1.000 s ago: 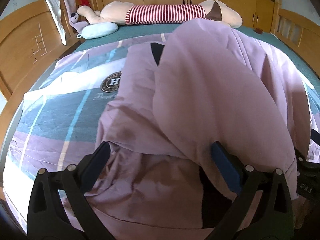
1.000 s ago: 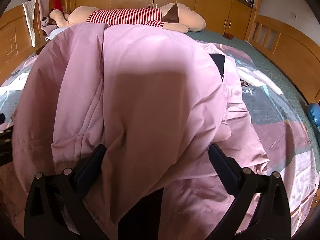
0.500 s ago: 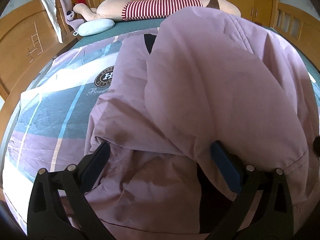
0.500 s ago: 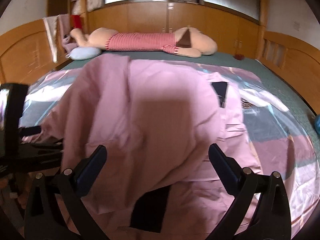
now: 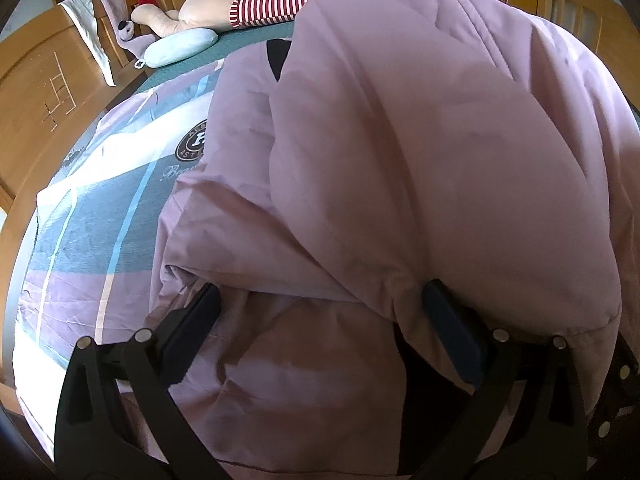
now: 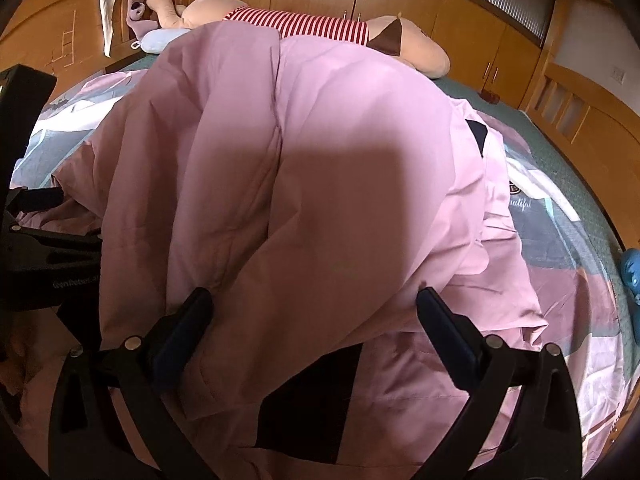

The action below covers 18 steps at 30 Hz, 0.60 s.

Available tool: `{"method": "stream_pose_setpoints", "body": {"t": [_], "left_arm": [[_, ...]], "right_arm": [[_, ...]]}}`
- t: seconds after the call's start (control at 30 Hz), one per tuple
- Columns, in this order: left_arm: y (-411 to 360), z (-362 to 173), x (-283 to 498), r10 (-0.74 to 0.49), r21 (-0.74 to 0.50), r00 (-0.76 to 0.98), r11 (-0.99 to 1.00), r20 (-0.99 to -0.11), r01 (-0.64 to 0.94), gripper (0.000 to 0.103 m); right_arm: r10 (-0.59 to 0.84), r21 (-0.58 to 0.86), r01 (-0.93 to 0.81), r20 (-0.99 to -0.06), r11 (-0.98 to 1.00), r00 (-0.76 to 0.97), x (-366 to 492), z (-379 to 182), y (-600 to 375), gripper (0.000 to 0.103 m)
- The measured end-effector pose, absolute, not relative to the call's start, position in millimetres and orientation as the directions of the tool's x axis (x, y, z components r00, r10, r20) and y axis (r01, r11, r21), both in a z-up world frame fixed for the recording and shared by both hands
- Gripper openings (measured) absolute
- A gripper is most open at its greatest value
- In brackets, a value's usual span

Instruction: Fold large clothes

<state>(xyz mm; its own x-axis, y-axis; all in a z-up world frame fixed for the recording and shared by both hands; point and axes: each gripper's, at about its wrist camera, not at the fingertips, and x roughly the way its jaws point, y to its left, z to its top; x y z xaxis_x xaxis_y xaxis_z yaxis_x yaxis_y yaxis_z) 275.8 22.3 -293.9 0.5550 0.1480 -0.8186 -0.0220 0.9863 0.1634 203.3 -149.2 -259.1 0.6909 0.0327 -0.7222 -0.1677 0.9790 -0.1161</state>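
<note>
A large pink padded garment point(image 5: 420, 168) with black trim lies on the bed, its near part heaped up in a rounded fold; it also fills the right wrist view point(image 6: 320, 168). My left gripper point(image 5: 320, 316) is open, its jaws wide apart, with the garment's folded edge lying between and over them. My right gripper point(image 6: 312, 312) is open too, jaws wide, with the fold draped between them. The left gripper's body point(image 6: 44, 240) shows at the left edge of the right wrist view.
The bed has a plaid quilt point(image 5: 92, 216) with a round logo. A long striped plush toy point(image 6: 312, 24) and a pale blue pillow point(image 5: 180, 46) lie at the far end. Wooden bed rails point(image 5: 36, 92) and cupboards point(image 6: 400, 4) surround the bed.
The heaped fold of the garment has come closer and fills more of both views. Both grippers stay wide open and have shifted slightly.
</note>
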Motion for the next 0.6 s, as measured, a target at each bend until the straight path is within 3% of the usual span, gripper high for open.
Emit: {"method": "stream_pose_setpoints", "body": {"t": [0.23,0.37,0.43,0.6], "left_arm": [[21.3,-295.0,273.4,0.149,0.161,0.564,0.987,-0.812,-0.030,0.101],[21.4,-294.6,271.8,0.154,0.165,0.570,0.986,-0.807,-0.033,0.101],[20.7,-295.3,272.4,0.158,0.170,0.569,0.985,-0.807,-0.033,0.101],[18.8,-296.3,270.9,0.162,0.175,0.570,0.984,-0.806,-0.032,0.101]], "right_arm": [[-0.015,-0.110,-0.054,-0.546,0.992,0.838,189.3,-222.7,-166.6,0.102],[-0.099,-0.127,0.019,-0.658,0.992,0.746,219.5,-246.3,-174.7,0.102],[-0.075,-0.087,0.017,-0.720,0.996,0.690,232.8,-261.7,-178.6,0.102],[-0.053,-0.040,0.035,-0.744,0.999,0.666,240.7,-267.9,-180.5,0.102]]}}
